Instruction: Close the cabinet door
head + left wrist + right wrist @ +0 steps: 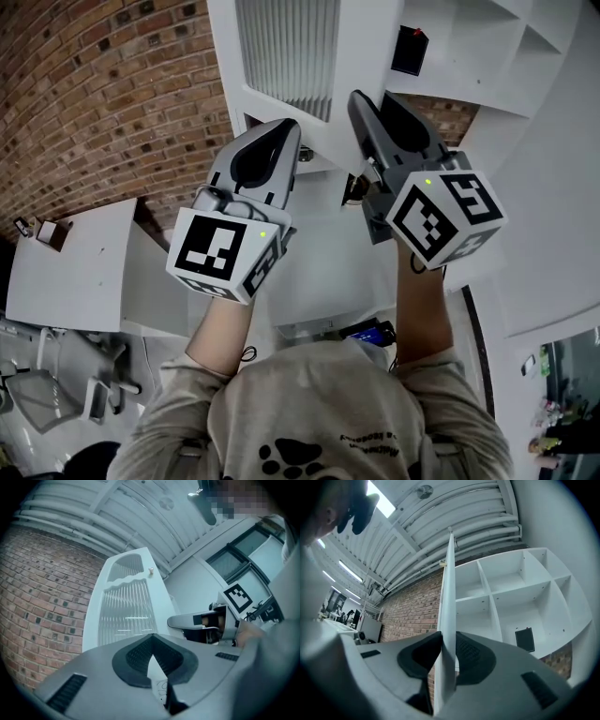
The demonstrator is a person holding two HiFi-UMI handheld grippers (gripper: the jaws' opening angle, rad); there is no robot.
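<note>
The white cabinet door [356, 56] with a ribbed glass panel [286, 47] stands swung out from the open white shelf cabinet [511, 597]. In the right gripper view the door's thin edge [449, 588] runs straight up between my right gripper's [446, 641] jaws, and both pads lie against it. In the head view that gripper [364, 101] reaches up to the door's right side. My left gripper [287, 129] is beside it, tip close under the door, its jaws together with nothing in them. The left gripper view faces the ribbed panel [124, 611] past the shut jaws [149, 645].
A brick wall [94, 94] runs behind and to the left of the cabinet. A small black box [410, 49] sits on one shelf. A white table [75, 272] and grey office chairs [56, 384] are at the lower left. The person's arms and grey sweatshirt fill the bottom.
</note>
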